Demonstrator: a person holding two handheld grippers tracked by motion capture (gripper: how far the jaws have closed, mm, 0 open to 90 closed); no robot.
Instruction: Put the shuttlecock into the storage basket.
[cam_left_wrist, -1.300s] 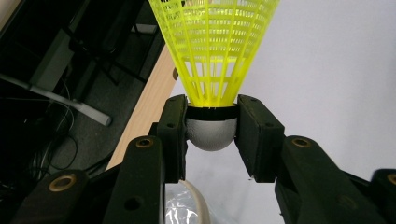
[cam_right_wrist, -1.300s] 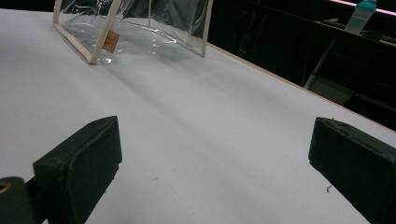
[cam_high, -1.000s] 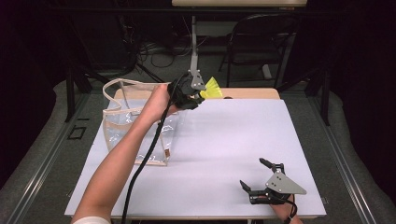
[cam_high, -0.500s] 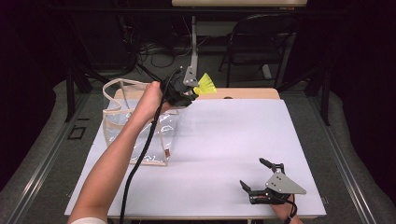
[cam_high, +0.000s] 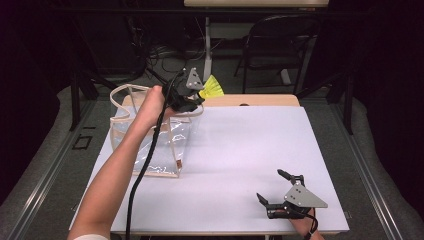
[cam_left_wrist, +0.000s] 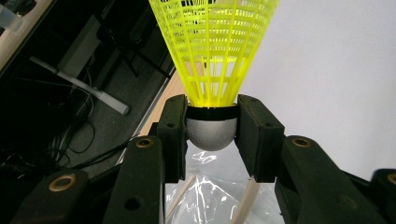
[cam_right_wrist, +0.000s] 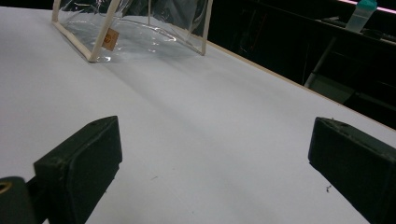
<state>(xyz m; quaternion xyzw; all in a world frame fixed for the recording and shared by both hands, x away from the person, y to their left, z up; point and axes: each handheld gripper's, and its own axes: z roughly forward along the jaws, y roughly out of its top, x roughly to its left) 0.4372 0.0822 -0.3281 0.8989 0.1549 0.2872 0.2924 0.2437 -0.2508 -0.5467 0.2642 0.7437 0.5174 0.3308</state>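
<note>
Left gripper view gives us the grip itself: the left gripper (cam_left_wrist: 211, 133) has its two black jaws clamped on the rounded grey cork base of a yellow shuttlecock (cam_left_wrist: 212, 56), the pads pressing on either side just under the black band, the mesh skirt flaring away from the camera. Below the jaws we see clear plastic and pale trim — the transparent bag (cam_left_wrist: 212, 196).

From the high view we note what that close picture cannot tell: the left gripper (cam_high: 192, 97) is held up in the air at the far left of the table, above the far edge of the transparent bag (cam_high: 150, 140), with the shuttlecock (cam_high: 212, 89) pointing away from the person. The bag stands upright on the table, its mouth open upward. The left forearm reaches in from the bottom edge, a black cable trailing along it.

The right gripper (cam_high: 276, 190) rests low at the near right corner, well apart from the bag. The right gripper view confirms its jaws stand wide apart with nothing between them, and shows a small tan tag on the bag's (cam_right_wrist: 130, 28) trim.

The table (cam_high: 250, 150) has a white top with a wooden strip along its far edge. Beyond it the room is dark — a chair (cam_high: 280, 50), table legs and loose cables on the floor.
</note>
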